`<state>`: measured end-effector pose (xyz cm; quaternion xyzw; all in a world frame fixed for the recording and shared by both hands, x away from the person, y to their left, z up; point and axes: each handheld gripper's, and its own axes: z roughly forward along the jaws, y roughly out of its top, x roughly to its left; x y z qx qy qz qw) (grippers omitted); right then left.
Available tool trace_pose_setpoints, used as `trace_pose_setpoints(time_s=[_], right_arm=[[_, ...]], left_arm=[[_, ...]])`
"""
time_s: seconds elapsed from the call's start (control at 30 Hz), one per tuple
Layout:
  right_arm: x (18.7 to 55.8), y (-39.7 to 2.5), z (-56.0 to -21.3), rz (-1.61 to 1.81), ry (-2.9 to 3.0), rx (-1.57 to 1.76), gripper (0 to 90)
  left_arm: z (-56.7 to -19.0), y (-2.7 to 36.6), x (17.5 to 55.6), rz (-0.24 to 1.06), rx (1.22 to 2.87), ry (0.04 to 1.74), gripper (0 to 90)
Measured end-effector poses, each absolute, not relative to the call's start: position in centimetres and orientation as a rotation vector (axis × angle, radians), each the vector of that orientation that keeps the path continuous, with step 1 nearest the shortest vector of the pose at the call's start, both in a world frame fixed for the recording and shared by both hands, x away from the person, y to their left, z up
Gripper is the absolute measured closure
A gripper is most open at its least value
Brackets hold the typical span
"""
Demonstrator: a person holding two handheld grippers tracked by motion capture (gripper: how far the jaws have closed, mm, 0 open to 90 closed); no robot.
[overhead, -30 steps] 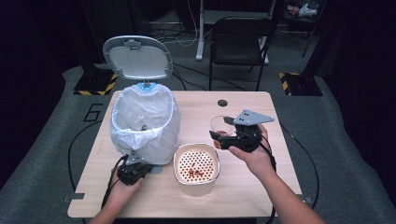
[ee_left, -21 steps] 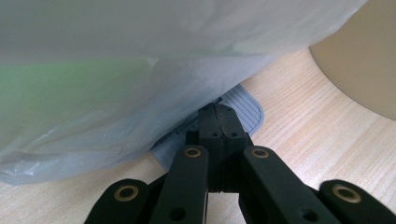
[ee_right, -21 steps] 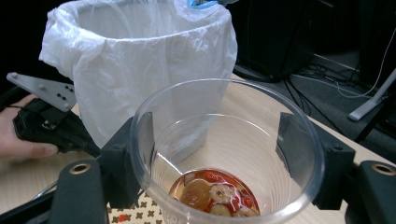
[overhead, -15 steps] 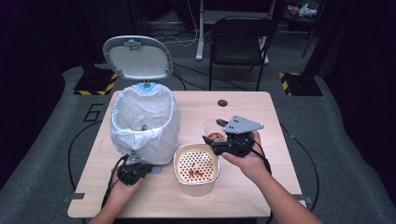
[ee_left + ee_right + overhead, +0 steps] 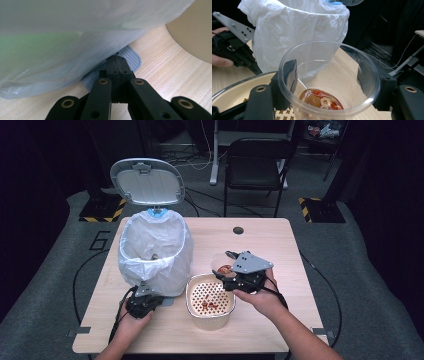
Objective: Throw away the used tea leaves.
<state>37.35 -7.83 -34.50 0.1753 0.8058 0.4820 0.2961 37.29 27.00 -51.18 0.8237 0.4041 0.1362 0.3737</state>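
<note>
Clear plastic cup (image 5: 222, 266), held in the right gripper (image 5: 226, 279), has moved left to the strainer bowl (image 5: 210, 295) rim; pouring looks imminent. Left gripper (image 5: 116, 65) fingers closed on the bin pedal (image 5: 130, 58). Cup (image 5: 328, 82) clamped, scraps inside.

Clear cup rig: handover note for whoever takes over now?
Right gripper: jaws shut on the clear cup, one on each side, cup upright at the right rim of the strainer bowl. Reddish food bits and liquid sit in the cup's bottom.
Left gripper: jaws shut, tips on the bin pedal under the bagged bin; lid is up.
Done: lid open, cup held at the bowl; some red bits already lie on the strainer.
Left: probably tip the cup over the strainer, then bin the solids.
</note>
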Motion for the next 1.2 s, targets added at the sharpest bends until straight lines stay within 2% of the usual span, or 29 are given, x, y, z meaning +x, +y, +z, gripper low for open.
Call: trace_pose_setpoints(time_s=[1.2], right_arm=[[35.9, -5.5, -35.7, 0.855, 2.082, 0.116, 32.8]], left_arm=[[-51.1, 27.0, 37.3, 0.350, 2.115, 1.037, 90.0]])
